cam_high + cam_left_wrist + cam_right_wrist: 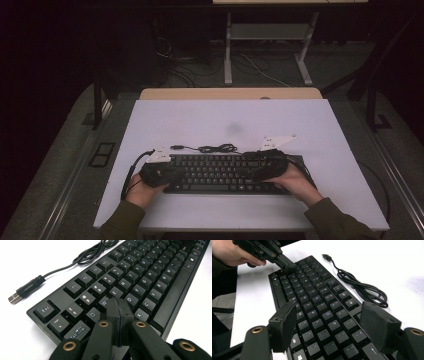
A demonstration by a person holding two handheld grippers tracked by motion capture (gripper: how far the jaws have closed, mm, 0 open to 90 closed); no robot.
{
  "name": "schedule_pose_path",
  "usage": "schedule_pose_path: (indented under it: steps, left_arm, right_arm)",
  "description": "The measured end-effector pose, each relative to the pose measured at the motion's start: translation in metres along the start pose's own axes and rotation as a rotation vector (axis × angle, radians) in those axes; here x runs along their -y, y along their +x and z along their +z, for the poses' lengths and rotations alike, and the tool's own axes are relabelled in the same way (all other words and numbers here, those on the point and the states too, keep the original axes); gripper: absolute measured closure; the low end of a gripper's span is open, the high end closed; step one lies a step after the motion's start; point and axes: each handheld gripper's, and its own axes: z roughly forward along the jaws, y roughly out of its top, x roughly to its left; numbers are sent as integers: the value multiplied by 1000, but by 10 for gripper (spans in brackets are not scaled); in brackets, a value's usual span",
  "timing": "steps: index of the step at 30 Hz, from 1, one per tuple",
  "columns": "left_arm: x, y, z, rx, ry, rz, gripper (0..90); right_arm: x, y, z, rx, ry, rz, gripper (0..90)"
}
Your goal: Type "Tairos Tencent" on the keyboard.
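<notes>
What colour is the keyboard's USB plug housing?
Black, with a bare silver metal tip; the USB plug shows best in the left gripper view.

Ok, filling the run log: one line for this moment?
left gripper: shut, tip on keyboard | right gripper: open above keys

Wide-apart jaws over black keyboard

Left gripper: jaws pressed fully together, tips angled downward, held in the left hand at near left. Right gripper: jaws spread wide, nothing clamped, held in the right hand at near right. Both forearms enter from the near edge.
</notes>
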Motion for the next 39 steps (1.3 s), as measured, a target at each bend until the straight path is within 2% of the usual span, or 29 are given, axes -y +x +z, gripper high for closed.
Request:
schedule_pose_path:
  steps: [14, 23, 31, 35, 39]
  left_arm:
    - [2, 2, 2, 9, 12, -8, 890]
    - [-2, 1, -3, 12, -30, -18, 889]
    - [-4, 2, -5, 18, -37, -25, 888]
    - [-5, 2, -5, 17, -42, -29, 837]
    - [-5, 1, -4, 7, -47, -38, 728]
  right_arm:
    - [0, 0, 1, 3, 3, -3, 289]
    - [0, 0, 0, 4, 1, -2, 289]
    - [0, 0, 1, 2, 3, -2, 289]
    - [0, 0, 0, 4, 3, -2, 290]
    - [0, 0, 0, 5, 3, 0, 289]
